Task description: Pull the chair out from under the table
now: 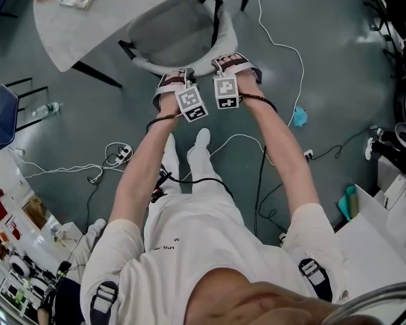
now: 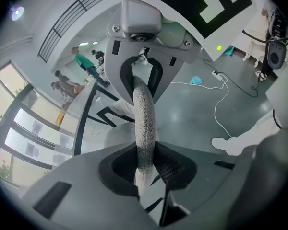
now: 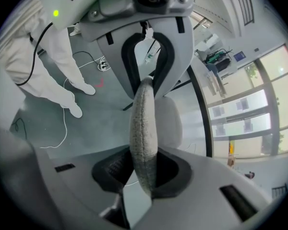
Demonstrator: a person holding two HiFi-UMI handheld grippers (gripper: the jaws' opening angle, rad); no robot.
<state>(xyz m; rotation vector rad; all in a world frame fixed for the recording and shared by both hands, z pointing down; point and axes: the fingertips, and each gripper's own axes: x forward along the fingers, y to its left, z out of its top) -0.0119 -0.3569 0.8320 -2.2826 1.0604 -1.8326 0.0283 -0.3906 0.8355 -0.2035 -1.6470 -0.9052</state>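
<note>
Chair (image 1: 174,36) grey, rounded fabric seat, curved speckled backrest, black frame

The chair (image 1: 179,36) stands partly under the surface (image 1: 68,36), which lies far and to the left. The left gripper (image 1: 170,81) and the right gripper (image 1: 234,63) sit side by side on the chair's near edge. Each has its jaws pressed on the chair's back. The person's shoes (image 1: 201,141) stand on the floor nearer in. A bottle (image 1: 51,108) lies on the floor at the left.
</note>
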